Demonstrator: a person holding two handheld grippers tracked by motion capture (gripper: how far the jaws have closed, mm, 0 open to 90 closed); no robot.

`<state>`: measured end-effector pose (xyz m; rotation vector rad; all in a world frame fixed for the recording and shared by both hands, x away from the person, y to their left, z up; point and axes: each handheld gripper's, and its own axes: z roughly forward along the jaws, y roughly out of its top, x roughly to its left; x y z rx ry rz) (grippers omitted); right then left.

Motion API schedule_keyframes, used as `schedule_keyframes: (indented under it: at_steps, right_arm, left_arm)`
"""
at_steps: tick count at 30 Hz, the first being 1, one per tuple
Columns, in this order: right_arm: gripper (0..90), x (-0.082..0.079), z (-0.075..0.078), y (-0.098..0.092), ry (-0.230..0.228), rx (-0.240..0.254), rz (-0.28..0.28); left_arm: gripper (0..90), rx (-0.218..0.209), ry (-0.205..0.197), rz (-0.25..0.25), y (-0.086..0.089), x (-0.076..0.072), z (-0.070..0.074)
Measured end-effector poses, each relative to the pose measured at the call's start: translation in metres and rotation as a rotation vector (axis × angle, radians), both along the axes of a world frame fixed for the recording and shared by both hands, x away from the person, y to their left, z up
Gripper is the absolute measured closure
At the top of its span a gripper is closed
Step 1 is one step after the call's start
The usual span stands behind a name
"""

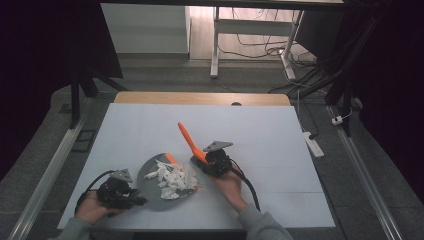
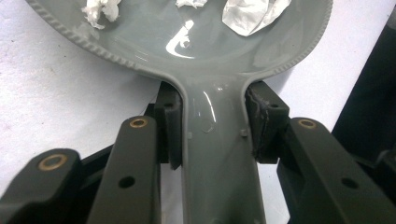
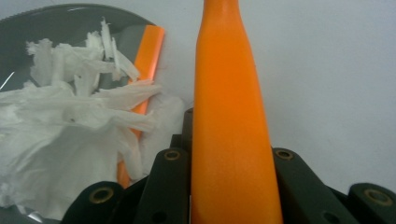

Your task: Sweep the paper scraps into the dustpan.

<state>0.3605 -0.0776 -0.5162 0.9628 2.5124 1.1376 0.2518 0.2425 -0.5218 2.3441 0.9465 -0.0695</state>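
Grey and glossy, the shallow plastic dustpan [image 1: 150,186] with a beaded rim is lying flat on the white table [image 1: 260,130], near the front edge and left of centre. Torn white paper scraps [image 1: 172,177] are sitting heaped in its bowl and spilling over its right rim onto the table. In the left gripper view, the left gripper [image 2: 212,128] is clamping the dustpan's flat handle, one pad pressing on each side of its neck. Beside the pan's right edge, the right gripper [image 1: 212,162] is gripping the thick end of a smooth orange plastic brush handle [image 3: 231,116], jaws closed against both its sides. In the high view that handle is slanting up and away to the left. An orange strip [image 3: 149,56] is resting on the pan's far rim, partly under the scraps.
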Motion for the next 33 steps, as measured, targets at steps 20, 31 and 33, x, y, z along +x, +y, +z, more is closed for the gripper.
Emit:
schedule_keyframes:
  at_steps: [20, 31, 33]
  right_arm:
    - [77.2, -0.023, 0.004, 0.074, 0.032, 0.043, 0.160]
    - [77.2, -0.022, 0.025, 0.059, -0.042, 0.042, 0.156]
    - [77.1, -0.020, 0.026, 0.048, -0.045, 0.037, 0.136]
  left_arm:
    - [61.0, -0.006, 0.008, 0.000, 0.000, 0.000, -0.001]
    - [61.0, -0.010, 0.010, 0.000, 0.001, 0.000, -0.002]
    - [61.0, -0.010, 0.011, 0.001, 0.001, 0.000, -0.002]
